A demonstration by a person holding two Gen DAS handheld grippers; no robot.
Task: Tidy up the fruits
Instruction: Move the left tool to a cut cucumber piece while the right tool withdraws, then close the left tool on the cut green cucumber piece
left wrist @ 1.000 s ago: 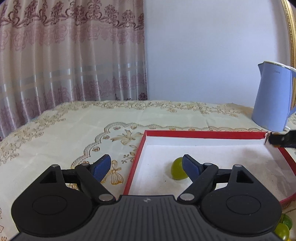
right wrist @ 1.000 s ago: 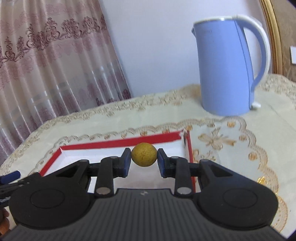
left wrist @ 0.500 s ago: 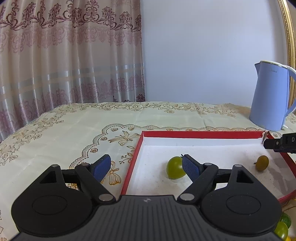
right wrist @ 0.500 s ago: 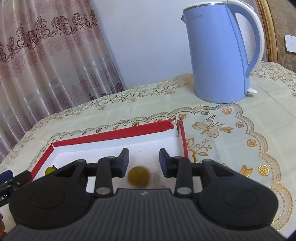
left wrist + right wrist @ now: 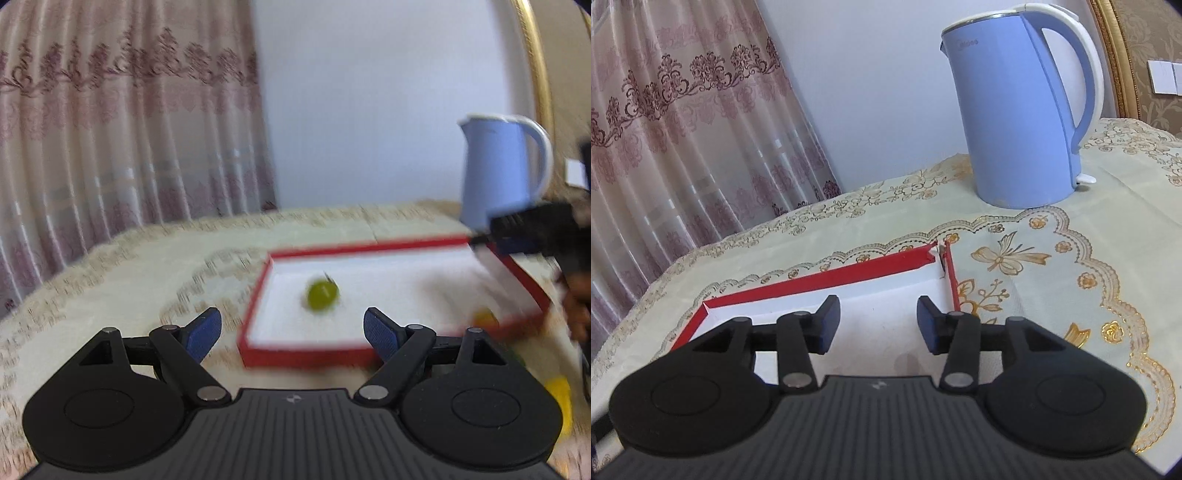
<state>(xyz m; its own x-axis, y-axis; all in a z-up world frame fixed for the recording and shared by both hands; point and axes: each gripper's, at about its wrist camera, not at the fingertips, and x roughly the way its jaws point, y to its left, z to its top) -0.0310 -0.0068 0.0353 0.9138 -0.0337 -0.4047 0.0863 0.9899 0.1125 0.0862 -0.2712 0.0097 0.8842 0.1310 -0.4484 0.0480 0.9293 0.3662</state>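
fruits are the point here, and only part of them shows: nearest, in the left wrist view, the left gripper [image 5: 291, 328] stands with its jaws spread wide and nothing between them, apparently kept free for the next pick; low at that view's right edge lie blurred yellow and green shapes [image 5: 557, 391] outside the box, probably fruit yet to be collected, though too smeared to name

in the right wrist view the right gripper [image 5: 877, 325] hangs over the near right part of the red-rimmed box [image 5: 849, 275]; its jaws have just been opening and now stand apart with nothing between the pads, which reads as a drop into the box; the fruit it let go is hidden below the gripper body in that view

farther in, a green grape-like fruit [image 5: 322, 294] rests on the white floor of the box, and a small yellow fruit [image 5: 484, 317] sits by the box's right wall, so the rim keeps round things from rolling off

beyond stands a blue kettle [image 5: 1019, 110] on the embroidered tablecloth [image 5: 1052, 266], then the patterned curtain [image 5: 683, 129]
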